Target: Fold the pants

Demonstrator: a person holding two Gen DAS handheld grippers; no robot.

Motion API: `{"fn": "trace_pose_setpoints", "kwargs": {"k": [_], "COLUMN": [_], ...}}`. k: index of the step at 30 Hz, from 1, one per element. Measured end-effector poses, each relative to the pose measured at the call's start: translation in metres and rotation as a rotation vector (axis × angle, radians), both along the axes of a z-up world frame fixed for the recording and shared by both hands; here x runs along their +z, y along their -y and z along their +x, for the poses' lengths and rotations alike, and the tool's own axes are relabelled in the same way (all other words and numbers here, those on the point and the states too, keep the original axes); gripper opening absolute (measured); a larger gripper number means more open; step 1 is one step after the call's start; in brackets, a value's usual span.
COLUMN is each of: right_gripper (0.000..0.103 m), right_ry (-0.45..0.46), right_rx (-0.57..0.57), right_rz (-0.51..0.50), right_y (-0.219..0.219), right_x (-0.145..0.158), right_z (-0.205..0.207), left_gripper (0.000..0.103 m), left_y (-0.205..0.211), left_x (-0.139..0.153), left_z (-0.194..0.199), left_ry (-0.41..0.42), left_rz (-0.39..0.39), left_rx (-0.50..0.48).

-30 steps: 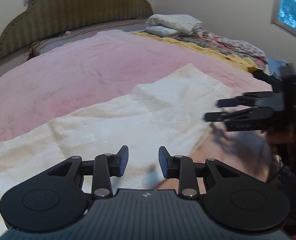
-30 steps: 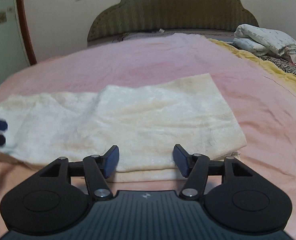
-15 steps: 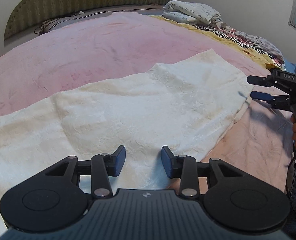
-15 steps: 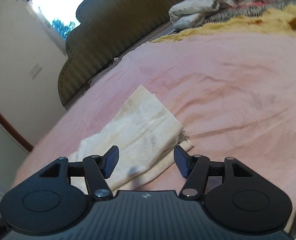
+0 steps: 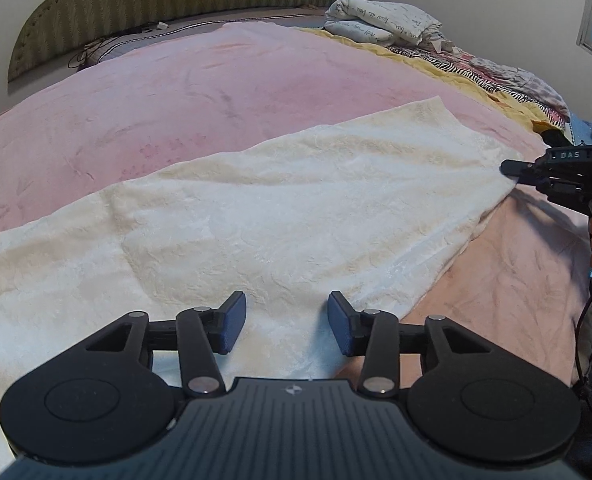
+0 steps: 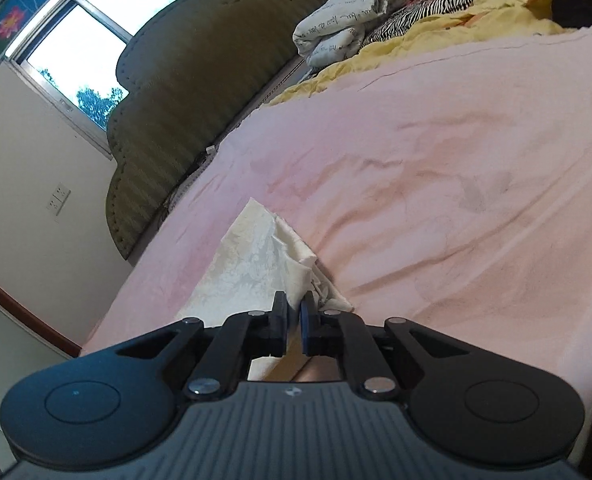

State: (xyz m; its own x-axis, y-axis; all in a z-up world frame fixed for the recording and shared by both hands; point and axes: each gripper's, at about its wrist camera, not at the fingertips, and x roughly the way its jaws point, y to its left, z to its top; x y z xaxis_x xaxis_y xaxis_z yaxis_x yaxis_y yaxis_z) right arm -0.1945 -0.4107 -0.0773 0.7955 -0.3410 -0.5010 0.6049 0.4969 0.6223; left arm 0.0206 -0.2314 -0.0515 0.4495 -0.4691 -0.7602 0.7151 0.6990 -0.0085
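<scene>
Cream-white pants lie spread flat across a pink bedspread, running from the left edge to the right. My left gripper is open and empty, low over the pants' near edge. My right gripper is shut on the right end of the pants, pinching a corner of the cloth. In the left wrist view the right gripper shows at the pants' right edge, held by a hand.
A dark green headboard stands at the far end of the bed. Folded white bedding and a pile of yellow and zebra-print cloth lie along the far right side. A window is behind the headboard.
My right gripper has moved in to the right end of the pants and shut on the cloth corner. My left gripper stayed open over the near edge.
</scene>
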Motion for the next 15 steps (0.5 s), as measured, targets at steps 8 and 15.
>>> {"fn": "trace_pose_setpoints", "kwargs": {"k": [8, 15], "right_gripper": [0.077, 0.077], "right_ry": [-0.019, 0.097], "right_rx": [-0.020, 0.131], "right_rz": [-0.011, 0.152], "right_y": [-0.024, -0.025], "right_x": [0.017, -0.007], "right_z": [-0.004, 0.026], "left_gripper": [0.051, 0.053], "left_y": [-0.007, -0.007], "left_x": [0.008, 0.012], "left_z": [0.000, 0.000], "left_ry": [-0.011, -0.024], "left_rz": [-0.037, -0.075], "left_rx": [0.022, 0.038]}}
